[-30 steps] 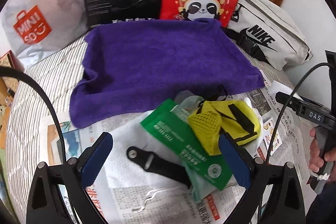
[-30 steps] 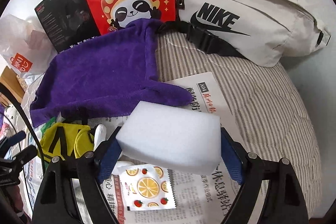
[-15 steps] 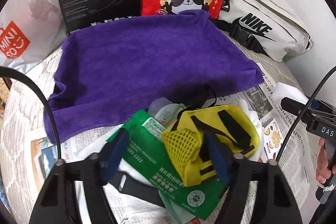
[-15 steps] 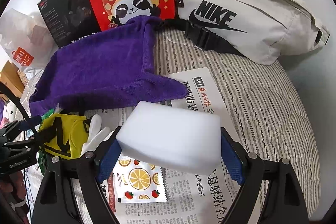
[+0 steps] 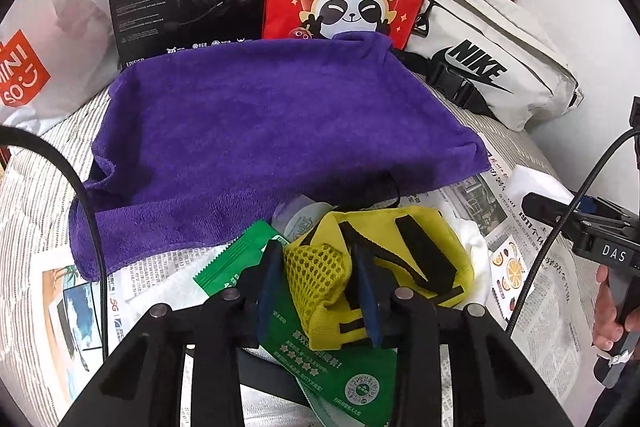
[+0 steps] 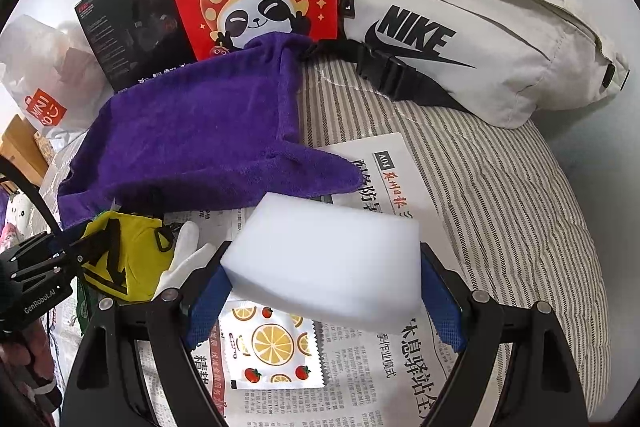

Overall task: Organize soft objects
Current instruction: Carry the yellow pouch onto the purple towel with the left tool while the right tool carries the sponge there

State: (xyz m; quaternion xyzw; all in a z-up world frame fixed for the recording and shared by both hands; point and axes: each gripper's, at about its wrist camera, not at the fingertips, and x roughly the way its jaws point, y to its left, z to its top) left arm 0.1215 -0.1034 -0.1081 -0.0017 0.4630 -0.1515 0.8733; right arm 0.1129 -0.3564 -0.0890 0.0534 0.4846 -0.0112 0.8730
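Newspaper (image 6: 404, 359) covers the striped bedding. Left gripper (image 5: 320, 277): jaws have just been closing, blue pads now pinching the mesh corner of the yellow pouch (image 5: 400, 251), which lies on a green packet (image 5: 340, 359). Right gripper (image 6: 324, 291): jaws spread wide, clamping the white sponge (image 6: 324, 259) between them. Beyond both lies the purple towel (image 5: 260, 131).

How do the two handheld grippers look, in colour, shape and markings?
Both grippers are black frames with two arms that spread in a V, silver round bolts at the joints and blue pads on the fingers. The left gripper shows a black cable curving past it. The right gripper carries white "DAS" lettering on its side; the other body reads "GenRobot.AI". No sleeve is clearly visible.
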